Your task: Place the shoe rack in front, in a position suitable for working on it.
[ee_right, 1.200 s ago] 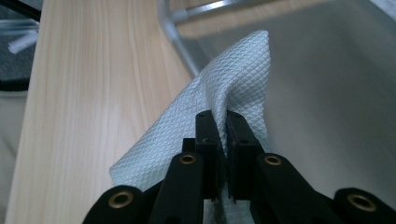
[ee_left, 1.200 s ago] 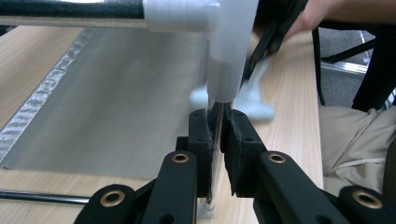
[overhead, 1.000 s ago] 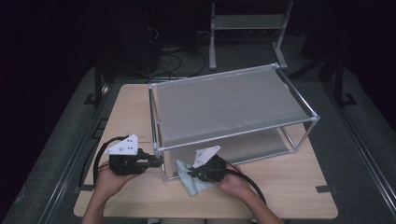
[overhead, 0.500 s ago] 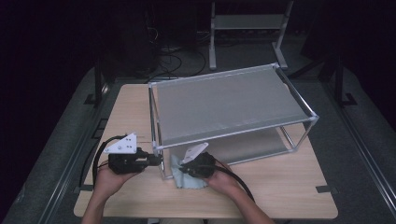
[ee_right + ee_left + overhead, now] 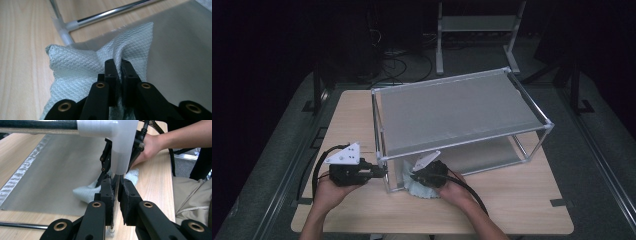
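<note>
Dark floor and black stands surround a pale wooden desk [image 5: 512, 200] with a fine straight grain, and on it stands a two-tier rack [image 5: 462, 112] of thin metal rods joined by milky plastic corner pieces, each tier a flat grey sheet with a dull matte sheen. At the rack's near left corner post [image 5: 117, 157] the left tool [image 5: 379, 172] is closed on the slim upright rod just below the plastic joint, steadying the frame. Just beside that post, lying half on the rack's lower sheet [image 5: 180, 50] and half on the bare wood in front of it, is a pale blue-green cloth [image 5: 75, 72], and the right tool [image 5: 119, 72] is pinched shut on a raised fold near its middle. The cloth looks light, soft and limp, with a quilted diamond weave that should give the pads good bite; it will bunch and drag rather than slide as one piece, so a gathered fold is a sensible place to hold it. The rack seems light and stiff but easy to skid on the smooth wood, and its posts are the natural hold.
</note>
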The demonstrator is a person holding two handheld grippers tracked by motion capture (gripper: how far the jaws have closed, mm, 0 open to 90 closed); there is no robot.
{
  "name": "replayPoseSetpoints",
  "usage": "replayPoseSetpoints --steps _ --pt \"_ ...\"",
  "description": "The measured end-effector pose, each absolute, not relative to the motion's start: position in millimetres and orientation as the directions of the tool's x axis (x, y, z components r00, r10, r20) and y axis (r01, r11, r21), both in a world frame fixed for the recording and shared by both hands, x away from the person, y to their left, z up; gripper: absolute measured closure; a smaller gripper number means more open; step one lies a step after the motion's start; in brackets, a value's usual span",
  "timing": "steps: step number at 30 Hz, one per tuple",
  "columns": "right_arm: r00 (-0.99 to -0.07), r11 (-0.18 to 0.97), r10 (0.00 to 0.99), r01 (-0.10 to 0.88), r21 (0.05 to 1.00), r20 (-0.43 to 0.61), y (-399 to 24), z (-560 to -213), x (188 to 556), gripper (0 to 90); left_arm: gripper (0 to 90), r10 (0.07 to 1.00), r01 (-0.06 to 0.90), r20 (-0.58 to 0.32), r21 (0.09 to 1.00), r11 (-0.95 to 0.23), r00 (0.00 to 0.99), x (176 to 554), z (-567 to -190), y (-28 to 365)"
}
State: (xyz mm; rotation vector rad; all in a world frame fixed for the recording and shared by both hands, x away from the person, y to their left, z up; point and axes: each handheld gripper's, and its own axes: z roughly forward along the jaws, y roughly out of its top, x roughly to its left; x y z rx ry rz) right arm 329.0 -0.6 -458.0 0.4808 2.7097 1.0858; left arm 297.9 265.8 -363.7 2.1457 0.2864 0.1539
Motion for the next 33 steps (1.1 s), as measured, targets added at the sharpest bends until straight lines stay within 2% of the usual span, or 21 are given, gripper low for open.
replayPoseSetpoints --steps 2,6,9,13,21,26,29,33 --pt "-0.935 0.678 0.349 0.211 0.704 -0.056 2 -458 330 84.9 81.6 0.266 0.146 0.003 0.829 -0.54 0.964 298 -363 264" --pt "-0.946 0.695 0.315 0.174 0.697 -0.079 38 -460 325 84.9 81.6 0.284 0.156 0.004 0.828 -0.539 0.959 298 -363 269" --pt "-0.943 0.707 0.319 0.169 0.686 -0.098 36 -459 328 84.9 81.6 0.287 0.158 0.001 0.832 -0.532 0.958 298 -364 272" --pt "-0.924 0.703 0.367 0.198 0.683 -0.11 7 -459 335 84.9 81.6 0.284 0.155 0.003 0.833 -0.53 0.959 300 -364 270" --pt "-0.942 0.709 0.323 0.179 0.682 -0.089 34 -457 329 84.8 81.6 0.3 0.164 0.005 0.827 -0.537 0.954 300 -363 276" --pt "-0.92 0.688 0.379 0.208 0.695 -0.101 0 -459 337 84.8 81.6 0.296 0.162 0.002 0.835 -0.527 0.955 301 -364 276" --pt "-0.931 0.681 0.36 0.215 0.7 -0.065 15 -458 332 84.6 81.6 0.301 0.163 0.006 0.83 -0.533 0.954 302 -363 274" --pt "-0.938 0.7 0.337 0.189 0.689 -0.085 25 -458 330 84.5 81.6 0.314 0.172 0.003 0.831 -0.529 0.95 302 -363 281"
